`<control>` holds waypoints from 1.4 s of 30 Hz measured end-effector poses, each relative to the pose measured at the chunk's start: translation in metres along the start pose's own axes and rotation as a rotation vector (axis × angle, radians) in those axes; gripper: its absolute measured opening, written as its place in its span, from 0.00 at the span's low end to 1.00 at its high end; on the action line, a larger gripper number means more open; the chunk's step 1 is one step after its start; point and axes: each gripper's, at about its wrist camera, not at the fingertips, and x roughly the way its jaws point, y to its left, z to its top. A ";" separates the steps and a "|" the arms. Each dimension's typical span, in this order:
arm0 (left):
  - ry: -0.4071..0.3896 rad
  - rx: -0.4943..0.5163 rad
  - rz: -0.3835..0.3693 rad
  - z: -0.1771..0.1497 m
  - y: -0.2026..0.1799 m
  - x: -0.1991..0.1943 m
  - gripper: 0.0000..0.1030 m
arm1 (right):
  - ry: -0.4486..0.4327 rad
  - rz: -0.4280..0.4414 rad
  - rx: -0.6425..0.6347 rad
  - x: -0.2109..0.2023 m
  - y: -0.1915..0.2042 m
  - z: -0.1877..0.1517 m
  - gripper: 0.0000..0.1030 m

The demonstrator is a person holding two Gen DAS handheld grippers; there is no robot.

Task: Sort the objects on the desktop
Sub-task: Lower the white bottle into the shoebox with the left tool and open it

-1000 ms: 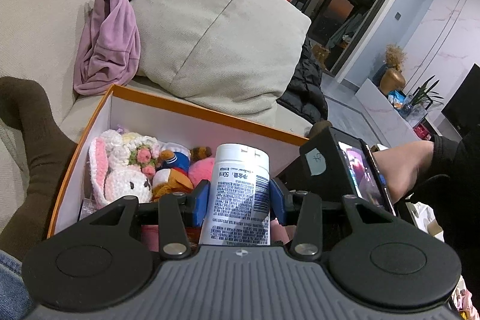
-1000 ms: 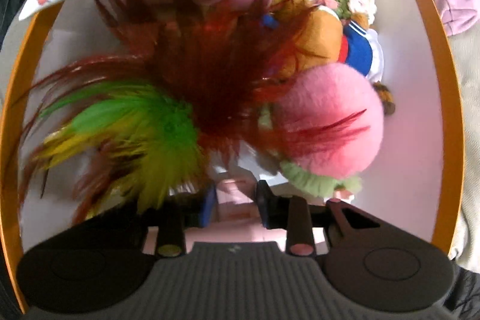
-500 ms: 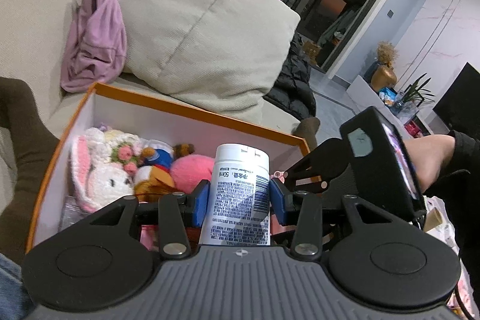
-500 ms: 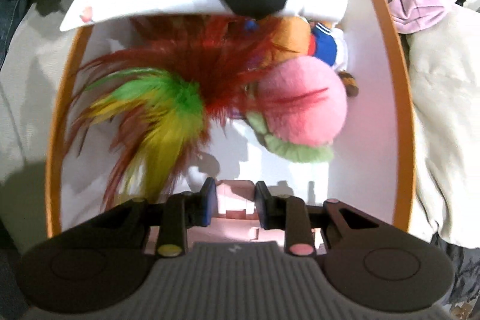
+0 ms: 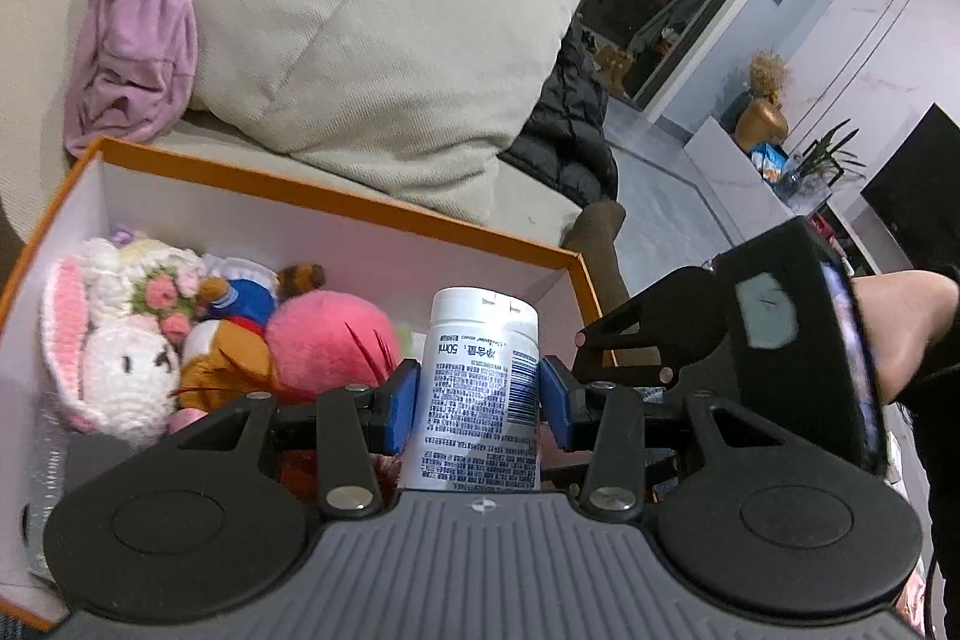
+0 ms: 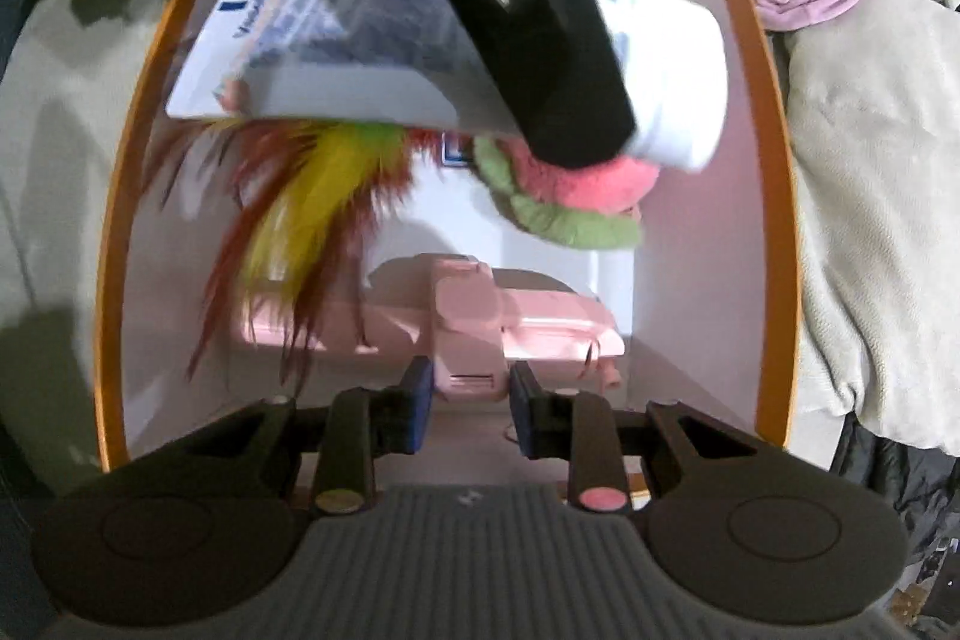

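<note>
My left gripper (image 5: 478, 394) is shut on a white capped tube (image 5: 480, 388) with a printed label, held over the orange-rimmed white box (image 5: 336, 205). In the right wrist view that tube (image 6: 672, 88) and a black finger of the left gripper cross the top of the box (image 6: 774, 160). My right gripper (image 6: 471, 394) hangs above the box floor, its jaws partly apart. A pink stapler-like item (image 6: 468, 316) lies on the floor beneath them, apart from the pads. A red, green and yellow feather toy (image 6: 300, 214) and a pink plush ball (image 6: 570, 184) lie in the box.
A crochet rabbit (image 5: 120, 358) and a duck plush (image 5: 228, 334) fill the box's left end. The box rests on a beige sofa with a large cushion (image 5: 372, 40) and a lilac cloth (image 5: 132, 40) behind it. A person's hand (image 5: 900, 328) holds the right gripper's body.
The right gripper has risen away from the pink item, which now shows whole on the box floor. The left gripper with the tube has moved over the box and covers the toys in the right view.
</note>
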 end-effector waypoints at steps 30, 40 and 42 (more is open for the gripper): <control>0.186 -0.005 0.209 -0.014 -0.009 0.071 0.48 | -0.152 -0.275 0.273 -0.046 0.009 -0.024 0.48; 0.195 -0.022 0.167 -0.011 -0.007 0.065 0.41 | -0.177 -0.247 0.303 -0.006 0.020 -0.023 0.49; 0.177 -0.020 0.152 -0.010 -0.008 0.057 0.40 | -0.192 -0.231 0.335 -0.008 0.020 -0.024 0.49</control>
